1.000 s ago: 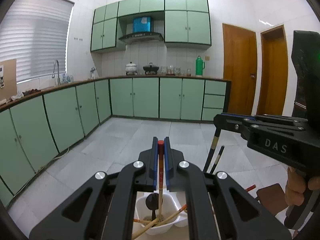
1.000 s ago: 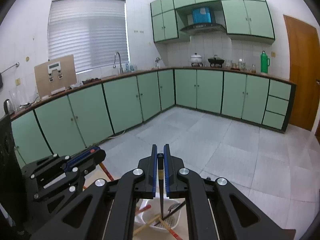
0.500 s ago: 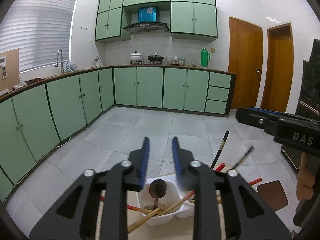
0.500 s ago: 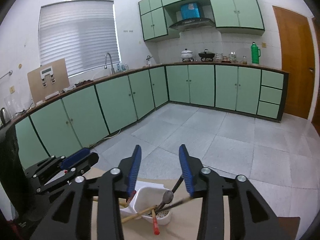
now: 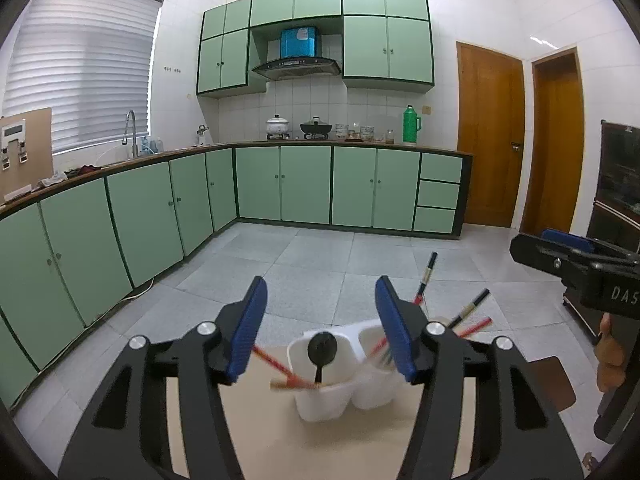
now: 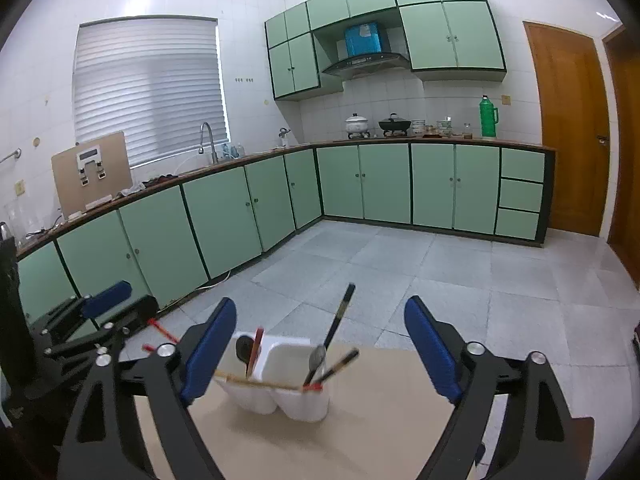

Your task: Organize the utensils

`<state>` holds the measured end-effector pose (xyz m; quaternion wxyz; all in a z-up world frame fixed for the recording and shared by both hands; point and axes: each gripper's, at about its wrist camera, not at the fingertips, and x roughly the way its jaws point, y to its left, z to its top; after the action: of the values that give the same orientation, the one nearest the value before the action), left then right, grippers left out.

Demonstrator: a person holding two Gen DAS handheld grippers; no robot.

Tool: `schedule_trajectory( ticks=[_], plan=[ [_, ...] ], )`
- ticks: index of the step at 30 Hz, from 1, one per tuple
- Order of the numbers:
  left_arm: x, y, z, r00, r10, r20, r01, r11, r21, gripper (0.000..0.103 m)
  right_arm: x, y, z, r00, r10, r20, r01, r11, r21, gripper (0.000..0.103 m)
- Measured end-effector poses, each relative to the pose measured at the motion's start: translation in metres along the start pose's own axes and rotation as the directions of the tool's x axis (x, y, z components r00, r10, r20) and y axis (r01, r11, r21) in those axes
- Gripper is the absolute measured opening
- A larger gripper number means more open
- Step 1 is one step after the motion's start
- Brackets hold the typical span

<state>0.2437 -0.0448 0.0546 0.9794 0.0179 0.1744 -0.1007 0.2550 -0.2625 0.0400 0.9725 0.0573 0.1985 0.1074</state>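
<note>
A: While both sets of jaws are opening, what sits ahead of the left hand-held gripper (image 5: 320, 322)?

B: Nothing is between its blue pads. Just beyond and below them stands a white utensil holder (image 5: 326, 398) with two compartments, on the pale tabletop (image 5: 360, 444). A black spoon (image 5: 322, 350) stands bowl-up in the compartment nearer this gripper's left finger, and a red-tipped chopstick (image 5: 276, 364) leans out of it toward that finger.

A: And the other compartment?

B: It lies behind the right finger. Dark chopsticks (image 5: 468, 312) and red ones fan up and out of it, to the right of that finger.

A: What about the right hand-held gripper (image 6: 320, 354)?

B: Its jaws stand wide, with no pad touching anything. The same holder (image 6: 304, 400) sits ahead, between the fingers and closer to its left one. A dark chopstick (image 6: 340, 316) rises tall from the right compartment, beside a grey metal spoon (image 6: 317, 356). A pale wooden chopstick (image 6: 256, 383) lies across both rims.

A: Do the two tools see each other?

B: Yes. The left one appears at the left edge of the right wrist view, the right one at the right edge of the left wrist view, where part of a hand (image 5: 608, 356) shows under it.
</note>
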Motion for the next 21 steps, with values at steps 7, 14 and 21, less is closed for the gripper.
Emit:
schedule_trajectory(
  ticks=[7,14,21],
  plan=[
    [-0.035,-0.007,-0.026,0.999,-0.019,-0.030,0.018,1.000,-0.016,0.075,-0.035,0.008,-0.029,1.000,0.016,-0.004,-0.016,1.000,-0.001,0.093],
    [-0.067,-0.011,-0.048,0.998,-0.020,-0.056,0.018,0.999,-0.046,0.084,-0.066,0.013,-0.058,0.998,0.048,-0.028,-0.048,0.999,0.016,0.097],
    [-0.102,-0.013,-0.065,0.998,-0.006,-0.063,0.002,0.998,-0.067,0.088,-0.091,0.024,-0.078,0.997,0.058,-0.048,-0.058,0.998,0.002,0.097]
  ],
)
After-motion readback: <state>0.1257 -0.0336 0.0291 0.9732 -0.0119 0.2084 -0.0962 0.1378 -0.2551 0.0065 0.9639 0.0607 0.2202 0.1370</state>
